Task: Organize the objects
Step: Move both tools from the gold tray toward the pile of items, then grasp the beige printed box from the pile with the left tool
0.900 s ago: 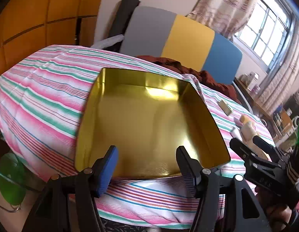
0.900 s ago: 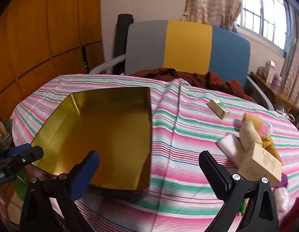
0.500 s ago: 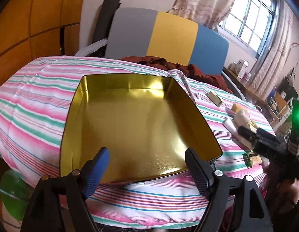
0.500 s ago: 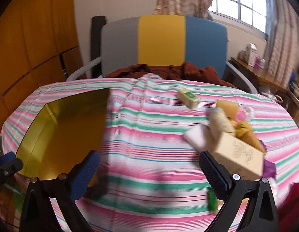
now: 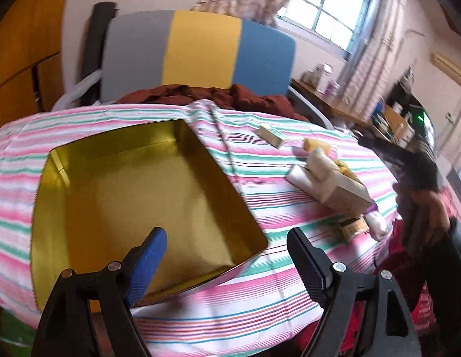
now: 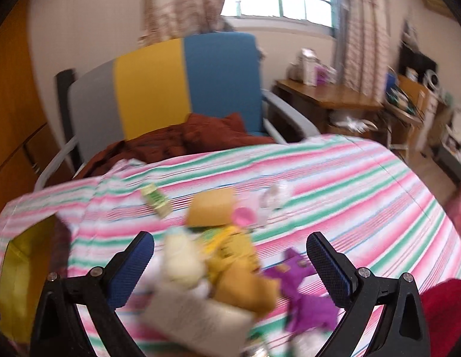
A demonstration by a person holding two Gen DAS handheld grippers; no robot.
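Lived-in room of home, not workplace. Armchair (image 5: 200,56) with grey, yellow, blue back panels behind worktop; dark red blanket (image 6: 183,139) lies on seat. Striped pink-green cloth (image 5: 290,291) covers worktop (household fabric). Patterned curtains (image 6: 183,3) beside barred window (image 5: 328,9). Wooden side desk (image 6: 325,95) carries small boxes. Orange wooden panelled wall (image 5: 19,68) at left.

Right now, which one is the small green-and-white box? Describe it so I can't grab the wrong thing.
Start at the gold tin on the striped tablecloth, then look past its far right corner toward the tricolour chair. The small green-and-white box lies flat there by itself, apart from the heap of toys and cartons nearer the right gripper. Only it has green printing and nothing touching it.
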